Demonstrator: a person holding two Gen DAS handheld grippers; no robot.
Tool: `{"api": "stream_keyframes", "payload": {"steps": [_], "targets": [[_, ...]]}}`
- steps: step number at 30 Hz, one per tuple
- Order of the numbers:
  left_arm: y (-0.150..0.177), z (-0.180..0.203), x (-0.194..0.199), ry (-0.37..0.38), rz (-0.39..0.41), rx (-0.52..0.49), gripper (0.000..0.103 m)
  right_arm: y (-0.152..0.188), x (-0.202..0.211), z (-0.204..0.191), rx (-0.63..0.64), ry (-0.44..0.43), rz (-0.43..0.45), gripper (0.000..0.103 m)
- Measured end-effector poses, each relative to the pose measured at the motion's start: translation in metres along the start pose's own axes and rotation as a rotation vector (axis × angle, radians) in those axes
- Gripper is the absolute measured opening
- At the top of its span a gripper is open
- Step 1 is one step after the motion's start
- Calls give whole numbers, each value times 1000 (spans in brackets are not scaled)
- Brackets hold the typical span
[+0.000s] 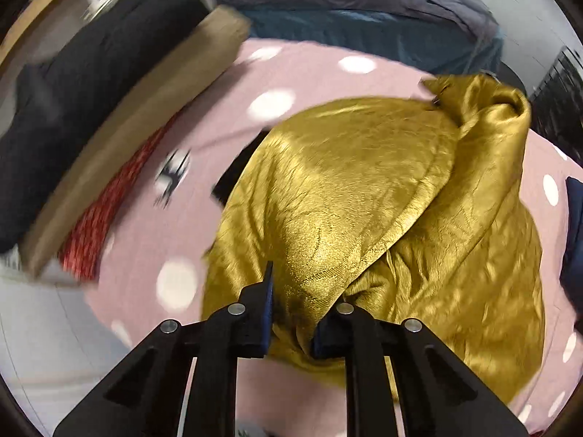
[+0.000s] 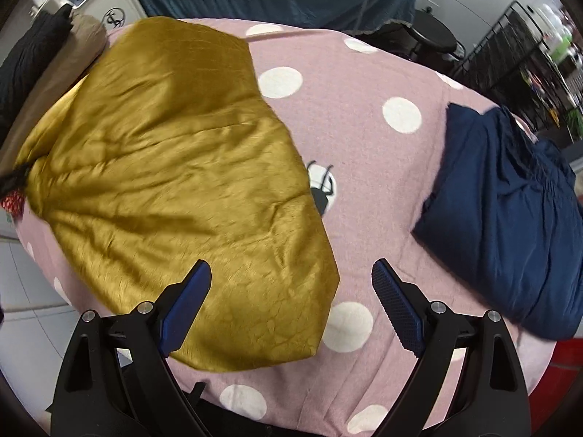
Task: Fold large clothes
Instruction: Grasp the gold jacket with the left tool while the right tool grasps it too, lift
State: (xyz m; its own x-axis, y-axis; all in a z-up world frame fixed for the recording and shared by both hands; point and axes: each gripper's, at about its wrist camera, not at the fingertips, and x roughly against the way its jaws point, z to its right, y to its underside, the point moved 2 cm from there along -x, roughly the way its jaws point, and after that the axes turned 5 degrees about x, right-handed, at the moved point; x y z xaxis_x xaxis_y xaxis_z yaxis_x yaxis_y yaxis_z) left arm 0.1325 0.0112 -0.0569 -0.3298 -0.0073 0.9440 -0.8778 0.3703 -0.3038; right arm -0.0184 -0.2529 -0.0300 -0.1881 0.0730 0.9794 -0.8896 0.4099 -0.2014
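Note:
A shiny mustard-gold garment (image 1: 364, 196) lies on a pink sheet with white dots (image 1: 204, 94). My left gripper (image 1: 291, 313) is shut on a bunched edge of it and lifts a fold across the rest. In the right wrist view the same garment (image 2: 175, 182) spreads flat on the left. My right gripper (image 2: 291, 291) is open and empty, hovering over the garment's near right corner; the left finger (image 2: 189, 298) is above the cloth, the right finger (image 2: 397, 306) above the sheet.
A folded navy garment (image 2: 503, 218) lies on the right of the sheet. A stack of black, tan and red folded clothes (image 1: 109, 138) sits at the left. A dark blue bed cover (image 1: 364, 18) is behind. A black stool (image 2: 433, 36) and wire rack (image 2: 528, 62) stand far right.

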Motion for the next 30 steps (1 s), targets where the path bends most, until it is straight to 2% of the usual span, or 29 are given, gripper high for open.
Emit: {"api": "stream_keyframes", "payload": {"steps": [6, 9, 11, 14, 17, 18, 20, 21, 22, 23, 24, 25, 27, 29, 30], "targets": [[103, -71, -15, -105, -174, 186, 13, -37, -12, -30, 68, -85, 12, 89], [144, -90, -25, -142, -240, 249, 12, -69, -22, -48, 53, -223, 12, 89], [162, -94, -29, -147, -261, 272, 12, -87, -31, -55, 29, -276, 19, 89], [182, -98, -40, -164, -293, 307, 12, -115, -50, -52, -49, -235, 38, 89], [188, -102, -43, -164, -301, 331, 12, -140, -73, -40, -120, -201, 76, 89], [186, -104, -44, -161, -296, 332, 12, -146, -87, -42, -87, -173, 60, 89], [182, -104, -42, -158, -287, 335, 12, -145, -118, -50, 8, -115, -53, 89], [182, -107, -43, -156, -284, 339, 12, -138, -133, -55, 47, -125, -109, 89], [182, -105, -39, -154, -280, 346, 12, -131, -140, -58, 62, -146, -128, 88], [179, -105, -37, -153, -273, 352, 12, -121, -146, -60, 82, -166, -139, 74], [177, -103, -35, -153, -262, 352, 12, -113, -149, -62, 103, -166, -140, 33], [176, -103, -31, -156, -251, 346, 12, -102, -152, -61, 122, -139, -145, 17], [167, -96, -26, -165, -220, 317, 12, -91, -143, -51, 87, -140, -95, 9], [152, -85, -18, -168, -180, 269, 11, -89, -118, -33, 39, -161, 0, 7], [146, -81, -16, -166, -164, 255, 11, -91, -102, -21, 22, -145, 46, 6]]}}
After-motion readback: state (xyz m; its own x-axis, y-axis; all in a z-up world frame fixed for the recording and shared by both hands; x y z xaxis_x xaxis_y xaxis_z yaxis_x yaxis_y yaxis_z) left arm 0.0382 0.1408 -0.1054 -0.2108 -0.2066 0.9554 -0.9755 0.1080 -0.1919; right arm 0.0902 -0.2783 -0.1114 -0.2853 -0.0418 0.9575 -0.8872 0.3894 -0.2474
